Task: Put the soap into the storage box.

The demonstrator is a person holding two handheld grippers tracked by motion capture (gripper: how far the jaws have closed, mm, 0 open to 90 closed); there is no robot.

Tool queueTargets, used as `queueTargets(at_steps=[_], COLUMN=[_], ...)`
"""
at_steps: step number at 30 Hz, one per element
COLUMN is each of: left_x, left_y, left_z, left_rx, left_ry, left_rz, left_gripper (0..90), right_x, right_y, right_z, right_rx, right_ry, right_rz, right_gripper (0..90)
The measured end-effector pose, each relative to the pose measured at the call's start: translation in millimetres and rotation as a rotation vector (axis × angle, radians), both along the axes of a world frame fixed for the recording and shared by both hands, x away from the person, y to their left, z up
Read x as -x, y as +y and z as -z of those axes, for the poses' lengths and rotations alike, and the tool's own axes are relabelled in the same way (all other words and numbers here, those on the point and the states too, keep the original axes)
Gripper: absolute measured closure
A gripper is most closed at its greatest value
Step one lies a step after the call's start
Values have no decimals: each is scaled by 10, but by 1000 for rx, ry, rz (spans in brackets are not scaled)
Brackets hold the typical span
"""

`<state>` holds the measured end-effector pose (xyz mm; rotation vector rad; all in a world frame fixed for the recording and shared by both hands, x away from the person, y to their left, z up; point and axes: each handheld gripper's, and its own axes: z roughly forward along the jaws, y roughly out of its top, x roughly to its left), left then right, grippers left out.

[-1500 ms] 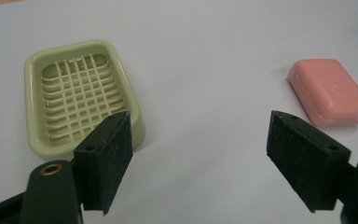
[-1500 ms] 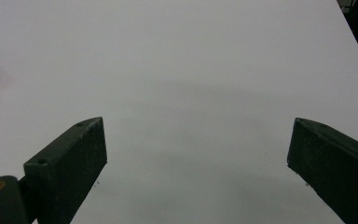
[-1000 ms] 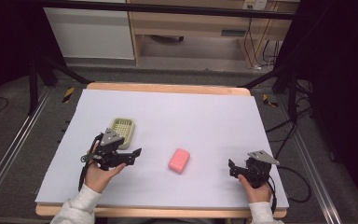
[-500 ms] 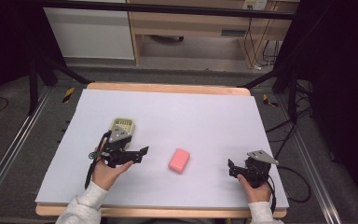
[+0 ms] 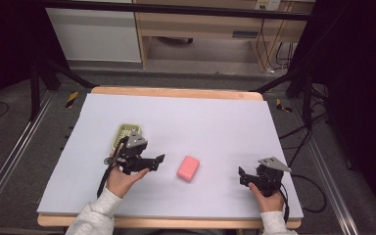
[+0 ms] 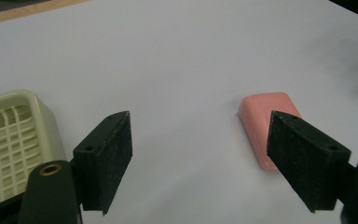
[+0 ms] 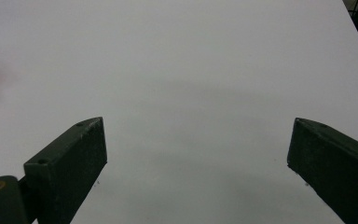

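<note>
A pink soap bar (image 5: 188, 168) lies near the middle front of the white table sheet (image 5: 200, 122); the left gripper view has the soap bar (image 6: 263, 123) just beyond the right jaw. My left gripper (image 5: 157, 160) is open, a short way left of the soap, its jaws pointing right toward it. Behind that hand sits a pale yellow-green soap dish (image 5: 126, 133) with a slatted bottom, seen as the dish (image 6: 14, 140) at the left edge of the left gripper view. My right gripper (image 5: 242, 176) rests open at the front right, with bare sheet between its jaws (image 7: 196, 154).
The wooden table edge (image 5: 176, 93) runs along the back. Black frame legs and cables (image 5: 298, 142) lie on the floor to the right. A cabinet and shelf (image 5: 200, 29) stand beyond the table.
My left gripper has moved right and slightly forward, away from the soap dish and closer to the pink soap. The right gripper has stayed put.
</note>
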<state>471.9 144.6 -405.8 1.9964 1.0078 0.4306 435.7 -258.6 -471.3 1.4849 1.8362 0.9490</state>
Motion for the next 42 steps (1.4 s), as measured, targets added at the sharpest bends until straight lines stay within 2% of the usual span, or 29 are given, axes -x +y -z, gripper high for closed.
queueTargets(at_steps=[21, 28, 42], left_x=[-9, -3, -30], left_y=[-352, -466, -664], left_z=[40, 37, 103], left_rx=[-29, -40, -58], left_ry=[34, 32, 53], left_rz=[53, 75, 94], left_gripper=[226, 230, 233], right_x=[-16, -12, -9], right_y=[29, 26, 27], right_z=[3, 2, -1], right_rx=[7, 2, -5], right_ry=[3, 4, 4], right_rz=[-8, -9, -10], right_gripper=[50, 50, 50])
